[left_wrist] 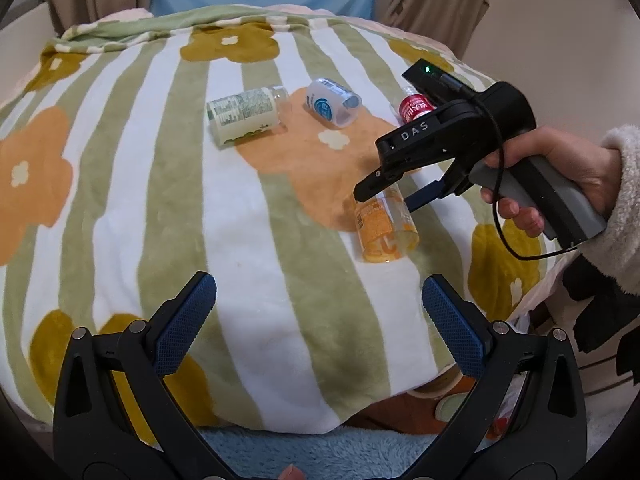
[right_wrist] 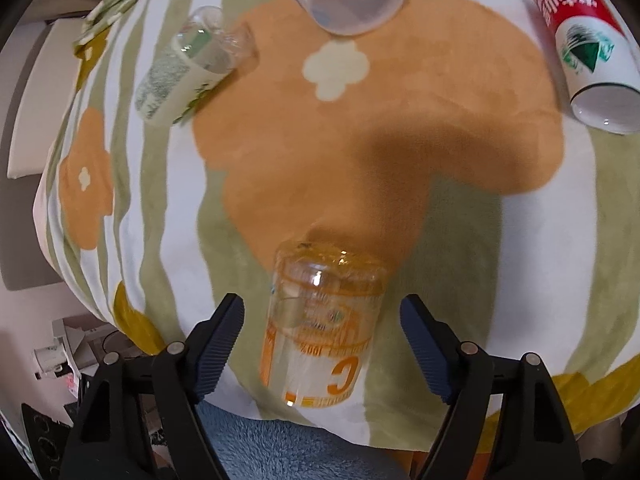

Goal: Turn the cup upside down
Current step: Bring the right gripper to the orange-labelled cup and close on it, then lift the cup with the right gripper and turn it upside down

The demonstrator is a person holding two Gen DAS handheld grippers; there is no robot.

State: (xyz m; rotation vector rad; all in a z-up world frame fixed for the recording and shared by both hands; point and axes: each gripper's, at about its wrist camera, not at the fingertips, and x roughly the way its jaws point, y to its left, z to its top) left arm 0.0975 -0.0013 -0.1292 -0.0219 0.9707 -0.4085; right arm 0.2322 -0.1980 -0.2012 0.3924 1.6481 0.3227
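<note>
On a striped flowered blanket [left_wrist: 280, 264], orange cup [right_wrist: 320, 320] lying sideways, right gripper [right_wrist: 322, 344] spread wide around it (not touching), left gripper [left_wrist: 320, 320] released nearby.

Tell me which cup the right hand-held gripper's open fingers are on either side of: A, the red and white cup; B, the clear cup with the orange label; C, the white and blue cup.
B: the right hand-held gripper stands open with the clear orange-labelled cup between its fingers, apart from both.
</note>
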